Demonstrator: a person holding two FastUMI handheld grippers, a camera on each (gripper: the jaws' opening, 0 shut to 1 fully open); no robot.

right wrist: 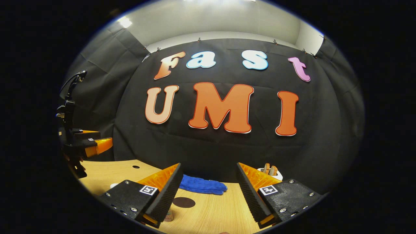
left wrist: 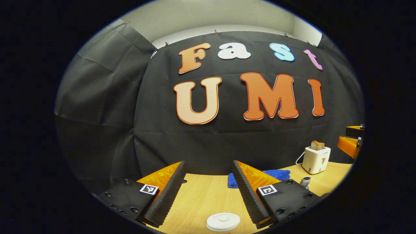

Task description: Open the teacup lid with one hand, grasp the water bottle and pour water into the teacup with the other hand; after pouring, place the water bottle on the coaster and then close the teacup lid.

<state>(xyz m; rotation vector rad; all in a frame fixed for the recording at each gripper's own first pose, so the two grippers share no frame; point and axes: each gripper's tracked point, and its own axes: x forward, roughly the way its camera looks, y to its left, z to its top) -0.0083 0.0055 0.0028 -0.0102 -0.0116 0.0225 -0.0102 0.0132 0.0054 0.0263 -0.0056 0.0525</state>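
Observation:
A white round teacup lid with a small knob sits low on the wooden table; I cannot tell what is beneath it. My left gripper is open above and behind the lid, holding nothing. A silvery ribbed top, perhaps the water bottle's neck, peeks out past the right finger. In the right gripper view a dark round coaster lies on the table just ahead of the left finger. My right gripper is open and empty. The left gripper shows at the far left edge.
A blue cloth lies at the back of the table by the black wall. A white toaster with bread in it stands at the right. The right gripper shows at the left gripper view's right edge. A small hole marks the tabletop.

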